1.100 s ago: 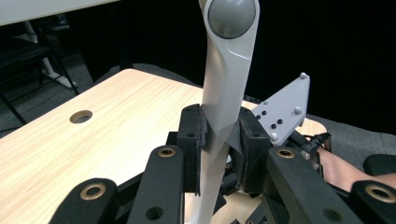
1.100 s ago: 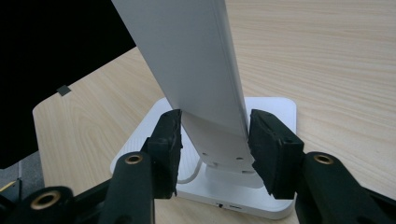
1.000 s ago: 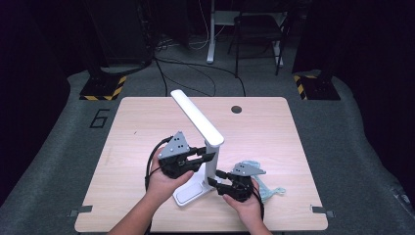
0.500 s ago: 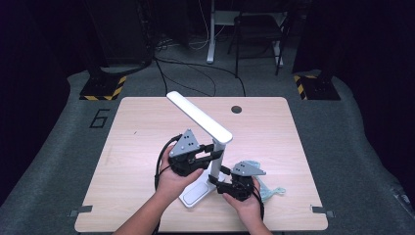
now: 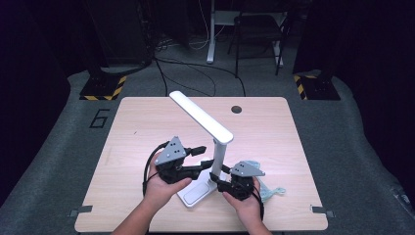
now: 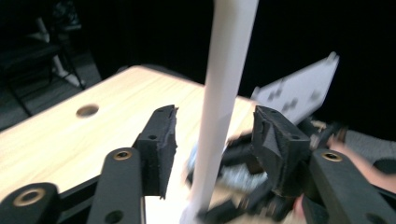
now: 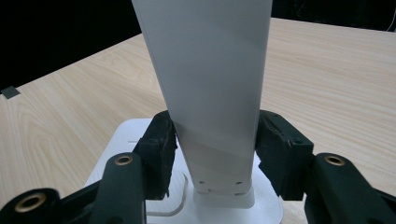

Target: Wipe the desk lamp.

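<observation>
A white desk lamp stands near the table's front edge, with a flat base [image 5: 193,195], an upright post [image 5: 219,155] and a long slanted head [image 5: 200,116]. My left gripper [image 5: 208,156] reaches in from the left. Its jaws have just been opening and stand open on either side of the post [image 6: 219,116], with a gap on both sides. My right gripper [image 5: 219,181] comes from the right, low by the base. Its jaws have just been closing, and its pads [image 7: 161,149] press on the post's two sides [image 7: 212,93] just above the base [image 7: 121,140].
A pale blue-green thing [image 5: 268,190] lies on the wooden table [image 5: 137,127] right of my right hand. A round cable hole [image 5: 237,109] sits at the table's far side. Behind the table are a chair, cables and striped stand feet [image 5: 103,88].
My left gripper was shut at the lamp post; its jaws have opened and it has drawn back a little to the left. The right gripper has stayed at the foot of the post.
</observation>
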`<state>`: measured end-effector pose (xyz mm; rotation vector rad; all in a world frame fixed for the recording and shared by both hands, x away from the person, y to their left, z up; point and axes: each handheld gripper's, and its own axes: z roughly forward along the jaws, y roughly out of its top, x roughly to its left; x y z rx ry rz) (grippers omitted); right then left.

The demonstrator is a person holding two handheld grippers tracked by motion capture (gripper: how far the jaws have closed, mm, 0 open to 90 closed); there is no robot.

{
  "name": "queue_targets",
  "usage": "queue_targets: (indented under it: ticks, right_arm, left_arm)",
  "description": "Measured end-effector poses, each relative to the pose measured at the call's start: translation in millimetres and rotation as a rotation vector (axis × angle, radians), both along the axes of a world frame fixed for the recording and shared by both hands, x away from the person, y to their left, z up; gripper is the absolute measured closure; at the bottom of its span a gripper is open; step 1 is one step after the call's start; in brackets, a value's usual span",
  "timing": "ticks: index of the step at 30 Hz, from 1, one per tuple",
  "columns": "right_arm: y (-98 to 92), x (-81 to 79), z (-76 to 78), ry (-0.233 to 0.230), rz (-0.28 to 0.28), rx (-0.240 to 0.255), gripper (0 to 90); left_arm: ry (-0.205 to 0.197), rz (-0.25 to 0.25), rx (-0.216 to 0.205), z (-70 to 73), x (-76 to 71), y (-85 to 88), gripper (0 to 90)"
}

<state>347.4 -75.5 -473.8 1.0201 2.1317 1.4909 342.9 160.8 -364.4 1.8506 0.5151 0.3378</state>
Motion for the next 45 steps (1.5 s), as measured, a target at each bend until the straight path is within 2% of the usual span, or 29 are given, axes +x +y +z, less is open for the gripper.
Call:
queue_targets:
  ticks: [4, 8, 13, 14, 16, 20, 25, 27, 29, 30, 32, 36, 37, 39, 42, 43, 45]
  right_arm:
    - [-1.8, 0.7, 0.6, 0.007, -0.002, -0.001, 49.7]
    - [-3.3, 2.6, 0.1, -0.005, 0.011, -0.005, 49.6]
    - [-3.8, 4.6, -0.7, -0.004, 0.021, 0.003, 49.2]
    - [-3.6, 4.0, -0.5, 0.003, 0.02, 0.002, 49.2]
    - [-2.8, 5.0, -1.1, -0.011, 0.027, 0.003, 49.3]
    - [-0.6, 4.4, -1.0, -0.007, 0.041, 0.003, 49.3]
    - [1.8, 3.2, -1.5, 0.005, 0.054, 0.014, 49.2]
    - [2.5, 3.5, -2.1, 0.008, 0.062, 0.02, 49.0]
    - [2.5, 4.2, -3.3, 0.013, 0.068, 0.034, 48.6]
    - [1.6, 5.4, -4.4, 0.008, 0.075, 0.04, 48.3]
    - [0.8, 6.3, -6.7, 0.012, 0.08, 0.063, 47.9]
    - [1.1, 5.1, -7.0, 0.011, 0.074, 0.065, 47.6]
    - [0.9, 4.8, -6.9, 0.015, 0.07, 0.066, 47.4]
    - [-0.1, 4.5, -7.1, 0.022, 0.067, 0.067, 47.1]
    - [-0.9, 3.6, -7.3, 0.023, 0.068, 0.066, 47.4]
    - [-1.2, 3.0, -7.3, 0.025, 0.065, 0.064, 47.5]
    - [-1.8, 2.2, -7.7, 0.027, 0.066, 0.068, 47.6]
  left_arm:
    - [0.053, 0.041, -0.003, -25.7, 1.2, 14.8, 46.7]
    - [0.107, 0.07, 0.013, -51.2, 1.5, 26.9, 44.1]
    - [0.118, 0.111, 0.049, -75.5, 3.1, 34.7, 40.2]
    - [0.131, 0.111, 0.062, -79.0, 3.6, 36.5, 39.3]
    - [0.136, 0.127, 0.077, -86.7, 4.4, 38.7, 37.6]
    - [0.156, 0.147, 0.109, -98.8, 6.8, 46.3, 35.7]
    - [0.198, 0.162, 0.097, -110.8, 8.4, 52.9, 35.1]
    - [0.202, 0.162, 0.11, -115.4, 8.6, 53.4, 34.4]
    - [0.197, 0.186, 0.122, -121.1, 9.8, 52.8, 33.9]
    - [0.187, 0.19, 0.143, -123.7, 11.6, 53.7, 33.7]
    - [0.201, 0.208, 0.155, -129.2, 13.7, 54.6, 33.4]
    - [0.227, 0.219, 0.138, -138.1, 18.9, 57.3, 34.8]
    - [0.247, 0.214, 0.125, -140.0, 20.6, 58.0, 36.3]
    - [0.254, 0.238, 0.12, -143.4, 22.5, 57.7, 37.6]
    - [0.262, 0.231, 0.132, -145.2, 23.3, 57.1, 38.2]
    - [0.253, 0.237, 0.145, -146.4, 23.7, 56.9, 38.2]
    - [0.266, 0.243, 0.148, -148.6, 25.0, 57.3, 38.6]
